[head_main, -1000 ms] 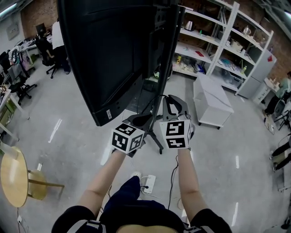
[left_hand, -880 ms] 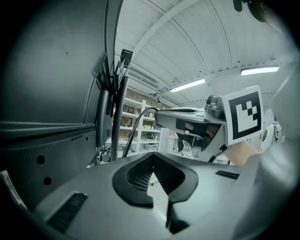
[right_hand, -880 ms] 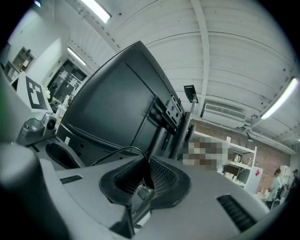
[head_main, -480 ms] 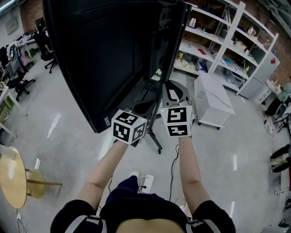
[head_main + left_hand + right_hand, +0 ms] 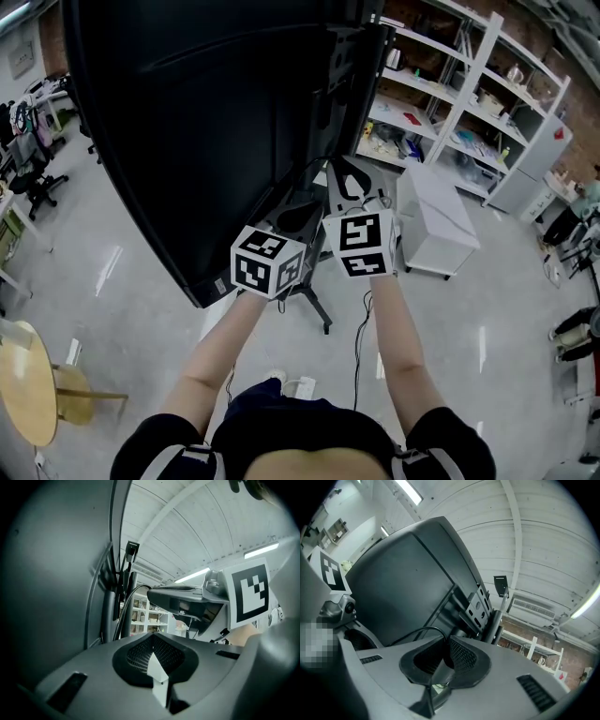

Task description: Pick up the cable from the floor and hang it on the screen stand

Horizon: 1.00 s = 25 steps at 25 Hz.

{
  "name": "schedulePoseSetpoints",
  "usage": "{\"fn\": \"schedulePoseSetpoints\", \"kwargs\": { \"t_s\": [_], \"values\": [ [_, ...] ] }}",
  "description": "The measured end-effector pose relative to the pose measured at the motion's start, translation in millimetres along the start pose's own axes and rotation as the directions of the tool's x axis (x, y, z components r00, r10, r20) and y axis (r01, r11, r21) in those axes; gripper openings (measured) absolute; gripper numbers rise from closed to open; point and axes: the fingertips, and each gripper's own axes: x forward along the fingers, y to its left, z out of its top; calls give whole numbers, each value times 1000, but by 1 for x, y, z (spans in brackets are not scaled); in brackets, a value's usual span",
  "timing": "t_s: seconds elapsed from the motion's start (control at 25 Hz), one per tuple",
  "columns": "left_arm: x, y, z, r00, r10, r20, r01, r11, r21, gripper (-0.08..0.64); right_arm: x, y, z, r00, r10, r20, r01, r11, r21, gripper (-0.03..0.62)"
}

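Note:
A thin black cable (image 5: 358, 328) hangs from my right gripper (image 5: 352, 185) down toward the floor. In the right gripper view the cable (image 5: 415, 633) loops in from the left and ends between the pads, and the right gripper (image 5: 443, 641) is shut on it. The large black screen (image 5: 206, 122) on its dark stand post (image 5: 342, 112) fills the top of the head view, just beyond both grippers. My left gripper (image 5: 291, 220) is to the left of the right one, near the screen's lower edge. In its own view the left gripper (image 5: 153, 638) has its jaws together with nothing in them.
White shelving (image 5: 450, 84) and a low white cabinet (image 5: 431, 220) stand at the right. The stand's base leg (image 5: 314, 305) reaches toward me. A white power strip (image 5: 302, 386) lies on the floor by my feet. A round wooden table (image 5: 23, 380) is at the left.
Both grippers have moved up and closer to the screen and stand post, and the screen fills more of the view. The right gripper still holds the cable.

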Motion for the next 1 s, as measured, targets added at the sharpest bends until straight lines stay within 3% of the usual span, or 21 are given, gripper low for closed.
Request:
{"fn": "schedulePoseSetpoints", "kwargs": {
  "t_s": [0.4, 0.64, 1.0],
  "values": [
    [35, 23, 81, 997, -9, 80, 7, 1000, 24, 6, 34, -55, 59, 997, 1, 78, 1, 1000, -31, 57],
    [43, 30, 135, 989, -2, 148, -11, 996, 92, 6, 43, -87, 103, 989, 35, 143, -30, 999, -38, 57],
    [56, 56, 204, 974, 27, 226, -68, 982, 179, 6, 84, -140, 165, 973, 41, 228, -14, 993, -120, 57]
  ]
}}
